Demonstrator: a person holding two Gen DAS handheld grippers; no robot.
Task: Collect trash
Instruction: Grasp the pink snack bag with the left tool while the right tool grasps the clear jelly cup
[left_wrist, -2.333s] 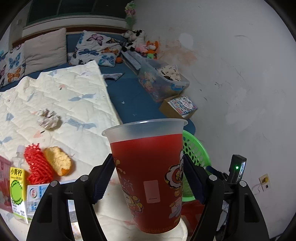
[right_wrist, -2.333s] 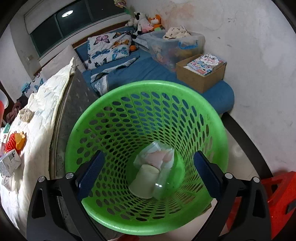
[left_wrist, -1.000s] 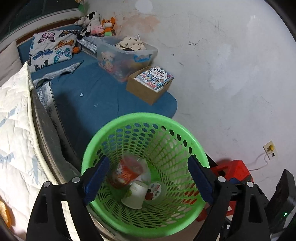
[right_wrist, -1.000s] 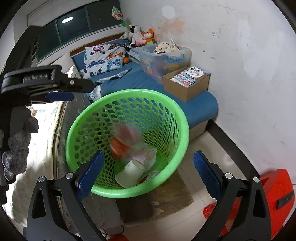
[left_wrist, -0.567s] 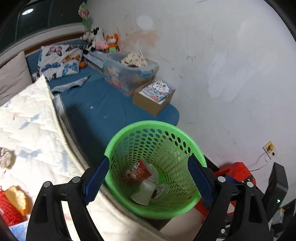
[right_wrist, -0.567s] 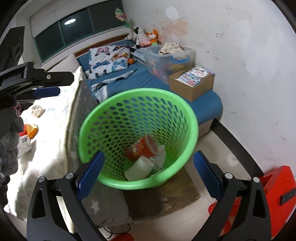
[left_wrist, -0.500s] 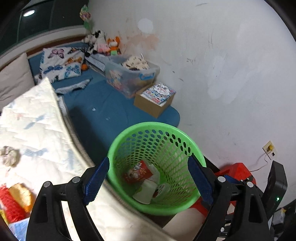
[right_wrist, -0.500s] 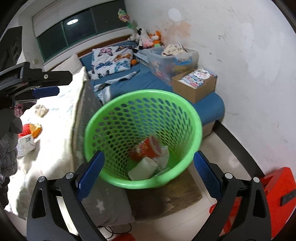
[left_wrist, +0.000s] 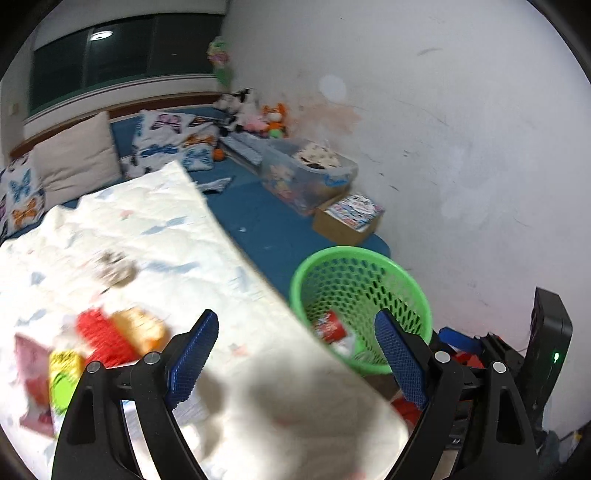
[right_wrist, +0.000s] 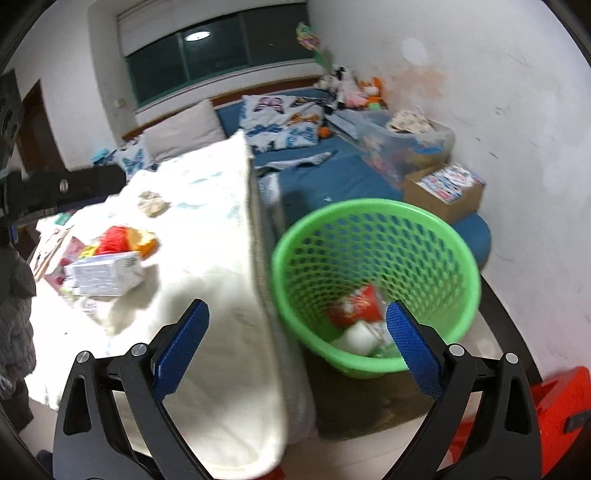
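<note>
Trash is in two places: some lies in the green perforated plastic basket (right_wrist: 373, 236) on the floor beside the bed, and more sits on the white quilted blanket (left_wrist: 177, 243). Inside the basket I can see a red printed paper cup (right_wrist: 356, 306) lying on its side, with a white cup (right_wrist: 356, 338) just below it, touching or nearly so. On the blanket, well apart from the basket, there is a red foam fruit net (right_wrist: 110, 238) touching an orange-yellow piece of peel or bread (right_wrist: 142, 238), a white rectangular carton (right_wrist: 107, 275) just in front of them, and a crumpled greyish paper wad (right_wrist: 152, 201) farther up the blanket. From my left camera a yellow and green drink carton (left_wrist: 64, 376) shows near the blanket's left edge, though it is blurred. My left gripper (left_wrist: 295, 358) has its blue pads spread wide with nothing between them, over the corner of the blanket, with the basket off to the right. My right gripper (right_wrist: 295, 341) is spread wide and empty as well, straddling the edge of the mattress, its right pad in front of the basket's rim. A brown cardboard box of picture books (right_wrist: 445, 190) sits on the blue mattress (right_wrist: 332, 177) behind the basket.
</note>
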